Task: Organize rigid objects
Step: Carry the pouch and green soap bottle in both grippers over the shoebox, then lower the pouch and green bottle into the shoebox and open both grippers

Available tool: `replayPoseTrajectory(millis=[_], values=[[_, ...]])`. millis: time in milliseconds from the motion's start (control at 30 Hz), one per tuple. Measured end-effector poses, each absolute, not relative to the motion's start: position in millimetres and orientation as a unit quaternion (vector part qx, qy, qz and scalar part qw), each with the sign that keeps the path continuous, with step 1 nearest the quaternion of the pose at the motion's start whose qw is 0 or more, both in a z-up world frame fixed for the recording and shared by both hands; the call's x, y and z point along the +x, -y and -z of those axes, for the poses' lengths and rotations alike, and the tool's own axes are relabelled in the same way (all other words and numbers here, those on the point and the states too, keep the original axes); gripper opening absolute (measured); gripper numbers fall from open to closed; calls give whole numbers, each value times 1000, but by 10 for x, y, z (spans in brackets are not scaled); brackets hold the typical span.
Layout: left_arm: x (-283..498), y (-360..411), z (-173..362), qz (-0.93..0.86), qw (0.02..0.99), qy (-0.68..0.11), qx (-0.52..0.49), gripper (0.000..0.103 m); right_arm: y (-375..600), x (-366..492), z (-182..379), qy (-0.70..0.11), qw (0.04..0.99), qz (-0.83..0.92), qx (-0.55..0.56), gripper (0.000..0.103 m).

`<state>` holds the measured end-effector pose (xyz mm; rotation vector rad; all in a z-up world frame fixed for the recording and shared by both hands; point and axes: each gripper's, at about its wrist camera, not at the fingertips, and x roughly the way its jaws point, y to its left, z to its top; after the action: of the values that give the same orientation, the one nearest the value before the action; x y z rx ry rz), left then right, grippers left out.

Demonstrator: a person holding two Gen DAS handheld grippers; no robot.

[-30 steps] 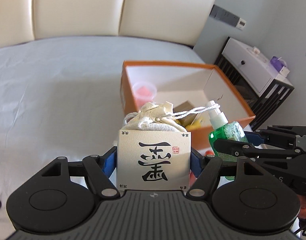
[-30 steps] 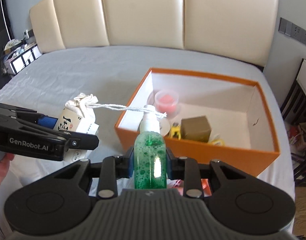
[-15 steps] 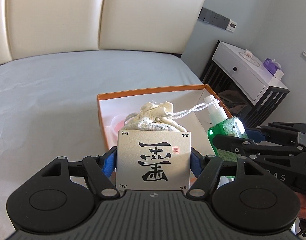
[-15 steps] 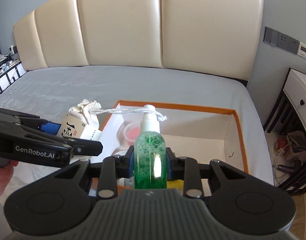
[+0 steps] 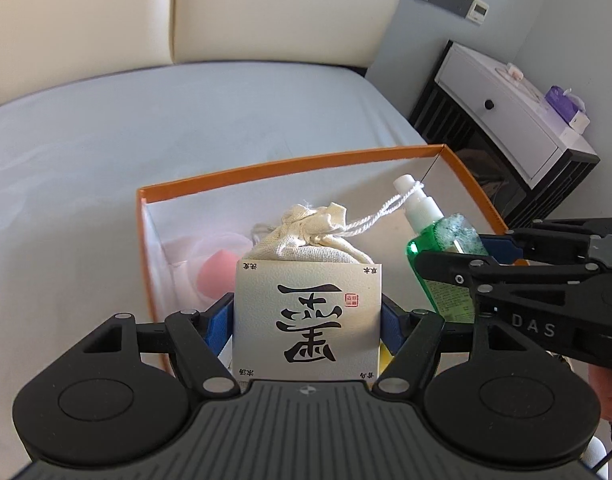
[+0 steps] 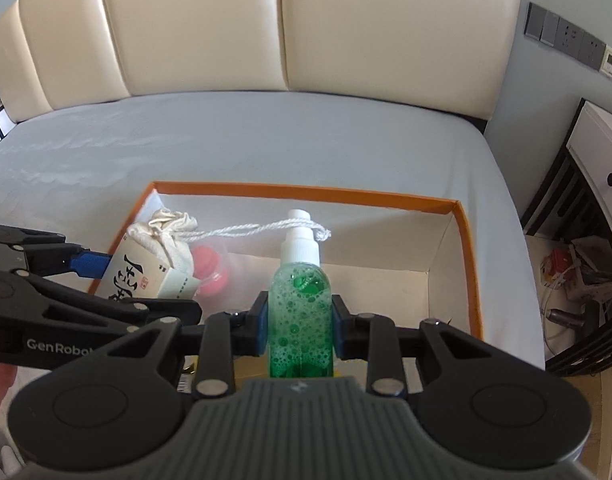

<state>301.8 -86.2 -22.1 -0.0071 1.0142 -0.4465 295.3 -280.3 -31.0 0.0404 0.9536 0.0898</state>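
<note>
My left gripper (image 5: 308, 316) is shut on a cream cloth pouch with a calligraphy card (image 5: 308, 316), held over the left part of the orange box (image 5: 289, 166). My right gripper (image 6: 299, 320) is shut on a green spray bottle (image 6: 299, 312) with a white cap, held upright over the box (image 6: 306, 192). The pouch's white drawstring (image 6: 257, 229) is looped round the bottle's cap. The pouch (image 6: 145, 268) and left gripper (image 6: 85, 276) show at left in the right wrist view; the bottle (image 5: 442, 248) and right gripper (image 5: 466, 260) show at right in the left wrist view.
The box lies on a grey bed sheet (image 5: 105, 152) before a cream headboard (image 6: 306, 40). A clear cup with a pink thing (image 5: 217, 268) sits inside the box. A white and black nightstand (image 5: 506, 108) stands to the right of the bed.
Both grippers have moved forward with their loads, from in front of the box to above its inside. The drawstring stays caught on the bottle's cap.
</note>
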Motion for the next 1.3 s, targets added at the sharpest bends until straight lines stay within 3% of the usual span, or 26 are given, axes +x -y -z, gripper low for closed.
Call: replayPoseTrajectory(millis=[667,933,1300], values=[[3397,1169,576,194,845,-496,48,82,3066,3448,897,-525,850,-37,34,29],[3404,1140,527,202,847,-492,21,82,3235,3474,896,-532,843,-15,78,29],[3526,1186,729,208,832,-512,37,82,3165,3517,940,-539,841,-12,47,29]])
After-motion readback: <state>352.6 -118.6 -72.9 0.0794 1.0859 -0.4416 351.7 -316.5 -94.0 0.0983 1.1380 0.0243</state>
